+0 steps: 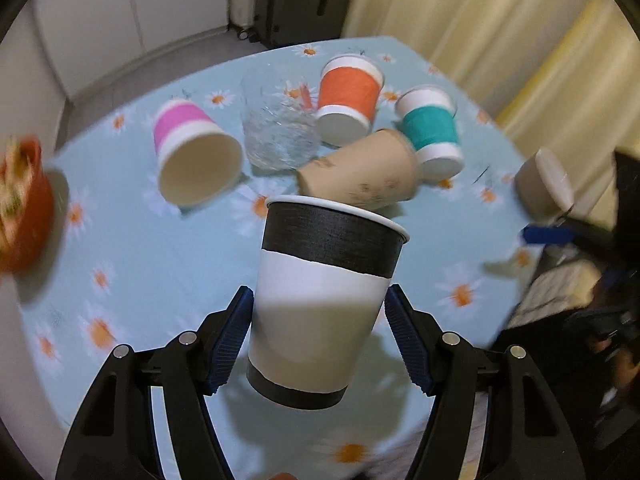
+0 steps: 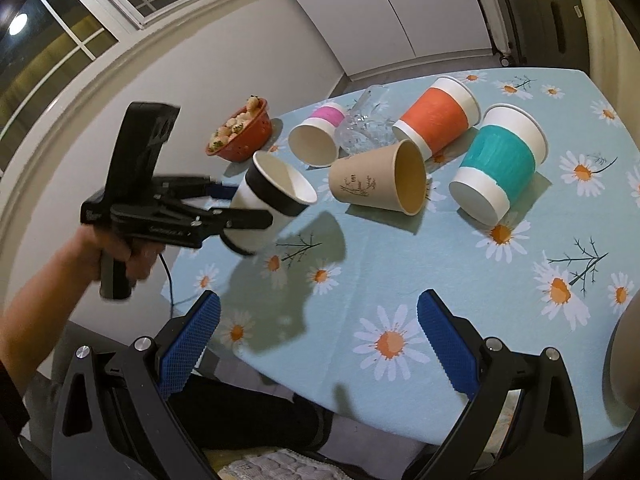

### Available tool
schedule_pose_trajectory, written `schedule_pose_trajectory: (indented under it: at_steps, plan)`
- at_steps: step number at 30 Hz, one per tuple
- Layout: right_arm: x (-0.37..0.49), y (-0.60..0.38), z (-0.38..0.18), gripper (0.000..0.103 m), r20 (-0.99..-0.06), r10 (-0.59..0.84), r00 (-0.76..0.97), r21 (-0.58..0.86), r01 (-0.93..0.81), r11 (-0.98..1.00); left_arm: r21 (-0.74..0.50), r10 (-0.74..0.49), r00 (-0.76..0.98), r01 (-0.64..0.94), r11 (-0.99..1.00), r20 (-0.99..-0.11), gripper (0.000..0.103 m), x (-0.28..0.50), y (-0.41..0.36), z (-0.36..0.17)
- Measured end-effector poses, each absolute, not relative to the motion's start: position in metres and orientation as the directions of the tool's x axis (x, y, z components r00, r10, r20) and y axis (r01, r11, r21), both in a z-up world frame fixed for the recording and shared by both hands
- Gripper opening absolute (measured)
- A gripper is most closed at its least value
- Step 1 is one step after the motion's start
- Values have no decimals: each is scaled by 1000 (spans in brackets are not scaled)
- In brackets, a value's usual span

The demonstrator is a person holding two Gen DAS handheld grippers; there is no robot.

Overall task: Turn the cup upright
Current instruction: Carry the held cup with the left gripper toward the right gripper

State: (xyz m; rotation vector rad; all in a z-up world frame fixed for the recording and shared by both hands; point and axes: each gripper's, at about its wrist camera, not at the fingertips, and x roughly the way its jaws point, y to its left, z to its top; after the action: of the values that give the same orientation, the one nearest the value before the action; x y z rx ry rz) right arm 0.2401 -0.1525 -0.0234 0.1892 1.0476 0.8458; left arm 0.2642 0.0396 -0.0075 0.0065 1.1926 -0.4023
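Observation:
My left gripper is shut on a white paper cup with black bands, held above the table with its rim tilted up and away. In the right wrist view this cup hangs over the table's left edge, mouth pointing right and up, in the left gripper. My right gripper is open and empty above the table's near edge. In the left wrist view it holds nothing visible.
On the daisy tablecloth lie a kraft cup, a pink-banded cup, an orange cup, a teal cup and a clear glass. A red bowl of fruit stands at the far left.

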Motion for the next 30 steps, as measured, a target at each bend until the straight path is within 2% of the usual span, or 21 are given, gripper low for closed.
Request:
schedule_pose_trajectory:
  at_steps: [8,17,30]
  plan:
    - [234,-168,-17,98,-618,761,194,598,-512,617,-424,-419,323,61,904,-849,66,240,24,-19]
    - [236,-189,-16,98,-560,808,184,681,-454,575,-556,-478,332,-201,806,-813,66,217,9,-47]
    - [236,-211,-14,98,-526,825,206,715,-419,560,-528,-420,341,-342,777,-841,67,214,-6,-67]
